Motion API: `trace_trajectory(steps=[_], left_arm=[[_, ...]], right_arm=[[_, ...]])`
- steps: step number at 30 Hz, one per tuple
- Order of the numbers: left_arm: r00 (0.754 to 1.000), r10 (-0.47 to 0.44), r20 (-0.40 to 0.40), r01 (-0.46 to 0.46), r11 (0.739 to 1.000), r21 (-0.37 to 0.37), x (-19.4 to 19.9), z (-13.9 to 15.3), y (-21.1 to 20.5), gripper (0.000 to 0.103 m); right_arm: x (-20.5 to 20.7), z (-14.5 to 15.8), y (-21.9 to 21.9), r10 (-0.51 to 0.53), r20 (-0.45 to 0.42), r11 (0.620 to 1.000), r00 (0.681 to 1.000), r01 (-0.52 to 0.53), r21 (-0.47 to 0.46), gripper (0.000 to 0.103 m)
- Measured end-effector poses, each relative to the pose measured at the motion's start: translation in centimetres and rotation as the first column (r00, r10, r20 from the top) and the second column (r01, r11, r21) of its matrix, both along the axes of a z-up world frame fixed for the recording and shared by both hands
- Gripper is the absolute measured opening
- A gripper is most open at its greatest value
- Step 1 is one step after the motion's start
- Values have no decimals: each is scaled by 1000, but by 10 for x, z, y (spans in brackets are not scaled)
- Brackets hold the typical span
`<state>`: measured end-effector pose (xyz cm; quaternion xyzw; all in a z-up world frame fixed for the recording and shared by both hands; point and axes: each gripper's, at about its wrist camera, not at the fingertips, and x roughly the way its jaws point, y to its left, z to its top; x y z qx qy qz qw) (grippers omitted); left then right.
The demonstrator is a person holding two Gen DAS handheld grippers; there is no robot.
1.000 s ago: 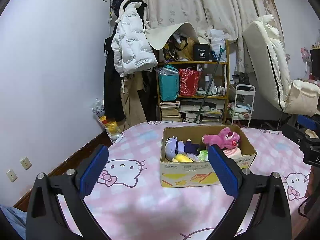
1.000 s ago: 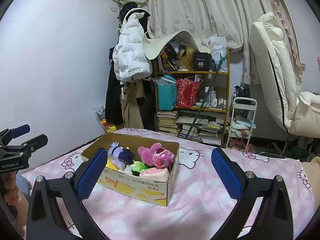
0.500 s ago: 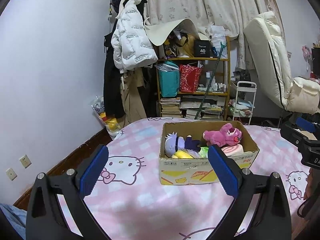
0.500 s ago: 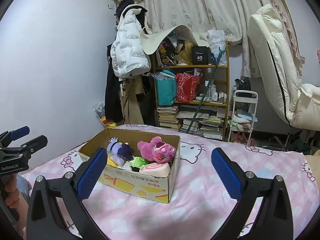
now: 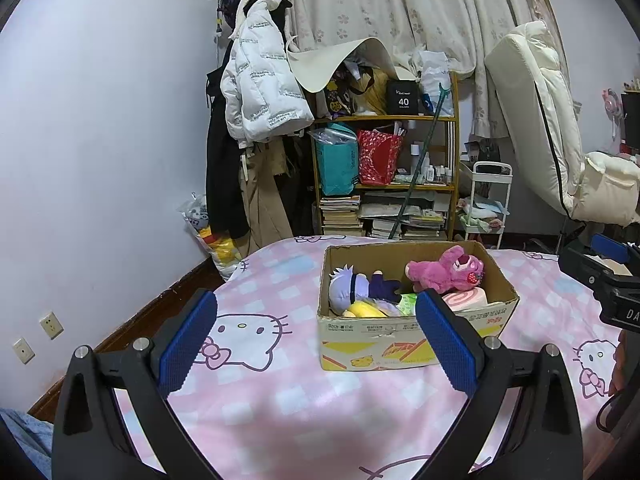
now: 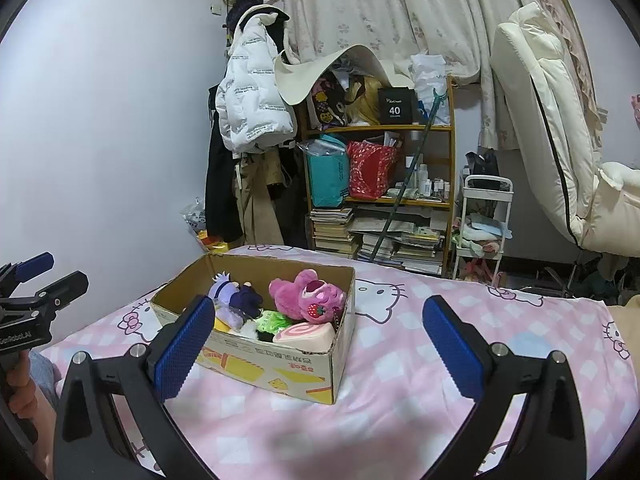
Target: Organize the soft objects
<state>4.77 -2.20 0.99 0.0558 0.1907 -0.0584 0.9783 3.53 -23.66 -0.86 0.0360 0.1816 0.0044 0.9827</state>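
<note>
An open cardboard box (image 5: pixel 404 344) (image 6: pixel 280 368) stands on the pink Hello Kitty bedspread (image 5: pixel 280 396). Inside lie a pink bear plush (image 5: pixel 448 270) (image 6: pixel 308 294), a doll with pale purple hair and dark clothes (image 5: pixel 356 286) (image 6: pixel 236 296), a pink swirl cushion (image 5: pixel 466 300) (image 6: pixel 306 334), and yellow and green soft toys. My left gripper (image 5: pixel 316 338) is open and empty, hovering in front of the box. My right gripper (image 6: pixel 318 342) is open and empty too, to the box's right front. Each gripper shows at the other view's edge.
Behind the bed stand a cluttered wooden bookshelf (image 5: pixel 384 184), a coat rack with a white puffer jacket (image 5: pixel 260 88), a small white trolley (image 5: pixel 486 204) and a cream mattress (image 5: pixel 540 128) leaning on the curtain. A hand (image 6: pixel 20 392) holds the left gripper's handle.
Both grippers have drawn back and tipped slightly; the box sits a little lower in both views. Both stay open and empty.
</note>
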Motion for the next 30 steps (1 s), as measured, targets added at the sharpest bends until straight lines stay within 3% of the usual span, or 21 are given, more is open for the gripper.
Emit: trace_trajectory(steps=[30], left_arm=[[1000, 19, -10, -19, 1000, 23, 6, -6, 0, 99]], right_arm=[[0, 0, -1, -12, -2, 1000, 1000, 12, 1, 103]])
